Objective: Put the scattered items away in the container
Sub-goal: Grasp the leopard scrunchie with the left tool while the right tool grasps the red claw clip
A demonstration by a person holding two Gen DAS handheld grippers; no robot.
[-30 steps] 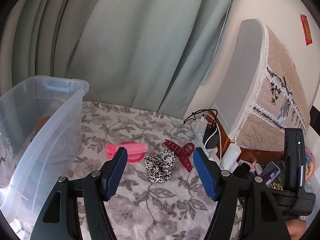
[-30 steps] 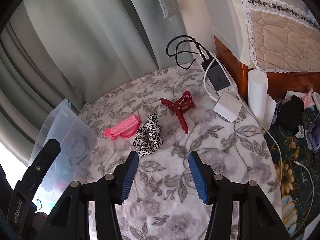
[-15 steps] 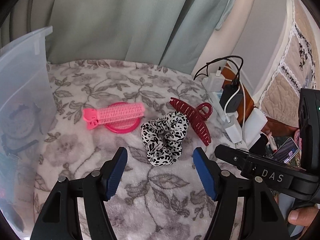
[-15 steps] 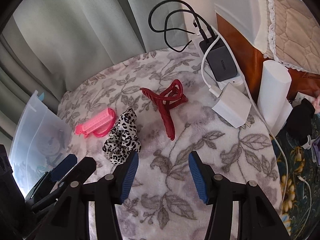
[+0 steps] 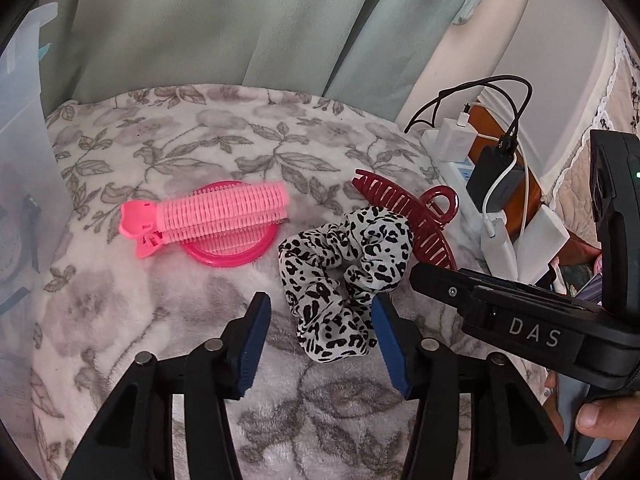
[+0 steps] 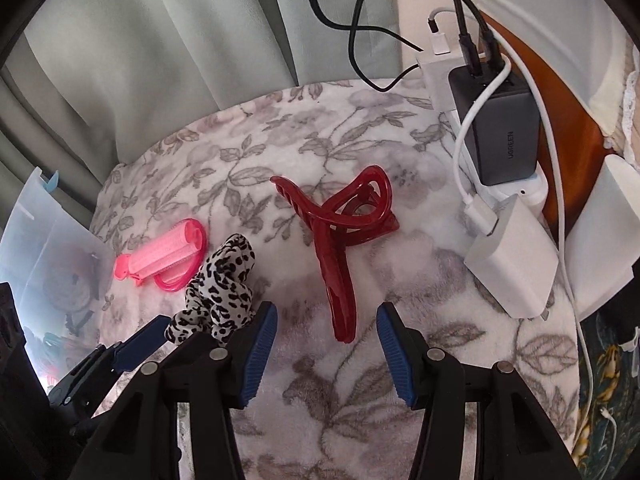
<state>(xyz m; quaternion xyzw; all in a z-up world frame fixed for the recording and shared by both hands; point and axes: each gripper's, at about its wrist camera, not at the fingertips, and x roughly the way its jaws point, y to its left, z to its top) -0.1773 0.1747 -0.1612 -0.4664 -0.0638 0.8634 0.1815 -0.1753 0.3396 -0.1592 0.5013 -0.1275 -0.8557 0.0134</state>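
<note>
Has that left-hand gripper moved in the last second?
Yes. The left gripper has come down toward the leopard scrunchie on the floral blanket, its jaws just closing, the scrunchie between them but not yet pinched.

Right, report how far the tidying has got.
Done: a few things already sit in the clear bin. In hand: nothing gripped yet; the left gripper has just been closing around the leopard scrunchie, and the right gripper straddles the red claw clip. Left: both of those, plus the pink roller clip and pink ring.
</note>
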